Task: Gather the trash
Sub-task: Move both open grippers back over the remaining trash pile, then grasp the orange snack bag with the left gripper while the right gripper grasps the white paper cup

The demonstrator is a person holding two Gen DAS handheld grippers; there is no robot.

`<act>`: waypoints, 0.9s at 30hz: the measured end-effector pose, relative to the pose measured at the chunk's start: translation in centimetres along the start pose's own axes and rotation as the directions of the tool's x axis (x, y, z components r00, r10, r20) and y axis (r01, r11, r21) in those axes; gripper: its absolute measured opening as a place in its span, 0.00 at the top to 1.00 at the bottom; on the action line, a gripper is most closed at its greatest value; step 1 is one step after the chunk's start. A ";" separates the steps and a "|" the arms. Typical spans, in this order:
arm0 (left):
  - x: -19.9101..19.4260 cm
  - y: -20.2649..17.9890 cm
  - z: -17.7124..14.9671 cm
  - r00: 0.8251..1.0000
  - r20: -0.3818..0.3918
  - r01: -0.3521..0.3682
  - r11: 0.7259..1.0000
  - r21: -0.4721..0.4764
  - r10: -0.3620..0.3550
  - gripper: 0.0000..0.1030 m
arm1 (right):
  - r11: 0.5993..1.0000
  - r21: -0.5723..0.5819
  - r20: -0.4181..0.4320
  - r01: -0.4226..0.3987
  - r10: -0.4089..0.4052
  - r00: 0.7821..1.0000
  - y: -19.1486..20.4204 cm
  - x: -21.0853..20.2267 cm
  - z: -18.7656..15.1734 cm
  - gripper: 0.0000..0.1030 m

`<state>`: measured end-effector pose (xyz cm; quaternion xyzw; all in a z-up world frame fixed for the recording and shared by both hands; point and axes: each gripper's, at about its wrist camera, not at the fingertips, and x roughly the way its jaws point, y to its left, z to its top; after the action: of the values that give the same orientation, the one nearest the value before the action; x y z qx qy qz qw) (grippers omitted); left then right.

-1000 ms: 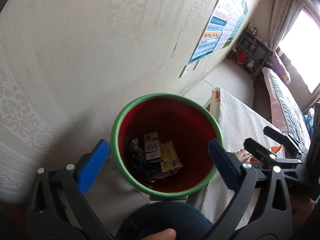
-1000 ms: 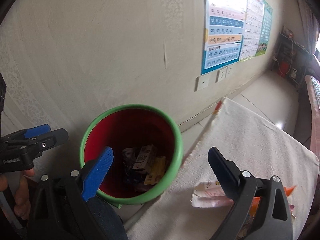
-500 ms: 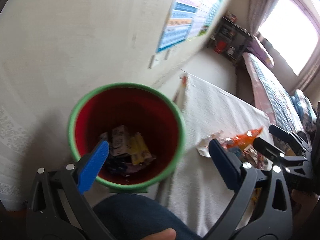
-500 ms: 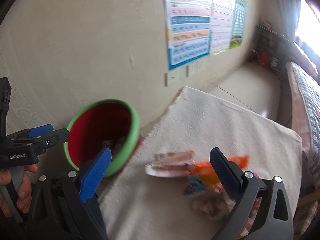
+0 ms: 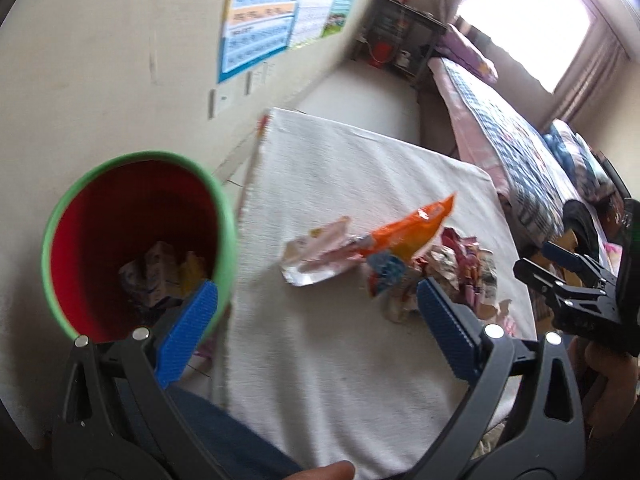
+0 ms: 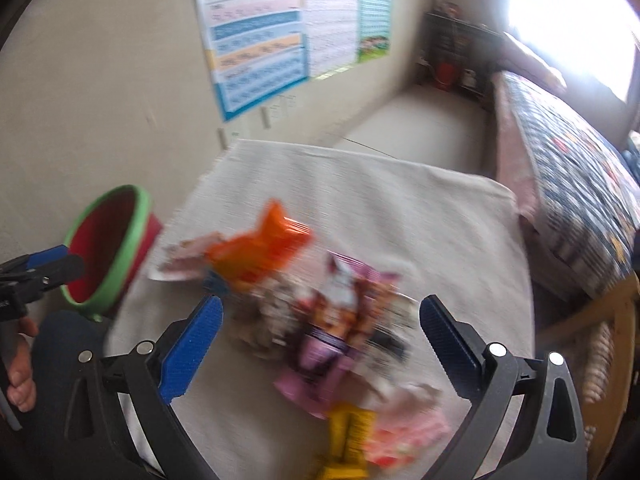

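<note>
A red bin with a green rim stands left of the white-clothed table and holds several wrappers. A heap of wrappers lies on the cloth: an orange packet, a pale pink one, a purple one and a yellow one. My left gripper is open and empty, between the bin and the heap. My right gripper is open and empty, just above the heap; it also shows at the right edge of the left wrist view.
A wall with posters runs behind the bin and table. A bed with a patterned cover lies along the table's right side under a bright window. A dark shelf stands in the far corner. A knee in blue cloth is below.
Both grippers swung right, away from the bin and over the table. The wrapper heap has come into view under the right gripper. Both stay open.
</note>
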<state>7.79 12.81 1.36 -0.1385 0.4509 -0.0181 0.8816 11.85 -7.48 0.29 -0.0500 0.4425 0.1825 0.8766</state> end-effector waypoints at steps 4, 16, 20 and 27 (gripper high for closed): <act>1.3 -2.0 0.3 1.000 -0.015 0.016 0.999 0.043 -0.016 0.05 | 0.998 0.043 -0.024 0.036 -0.035 0.999 -2.8 0.3 -1.3 0.07; 4.9 -6.0 1.7 0.998 -0.066 0.034 0.987 0.157 -0.024 0.05 | 0.990 0.140 -0.149 0.027 -0.006 0.989 -7.0 4.4 -3.3 0.27; 6.1 -6.4 2.1 0.996 -0.084 0.037 0.985 0.168 -0.023 0.05 | 0.983 0.183 -0.180 -0.007 0.040 0.983 -7.8 5.9 -3.5 0.33; 8.6 -7.4 3.0 0.993 -0.116 0.052 0.980 0.194 -0.029 0.06 | 0.973 0.222 -0.201 -0.061 0.107 0.974 -8.3 7.5 -3.3 0.44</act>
<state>15.95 5.05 -1.81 -0.0584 0.4931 -0.0884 0.8635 16.44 -13.90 -8.24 0.0449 0.5520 0.1645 0.8162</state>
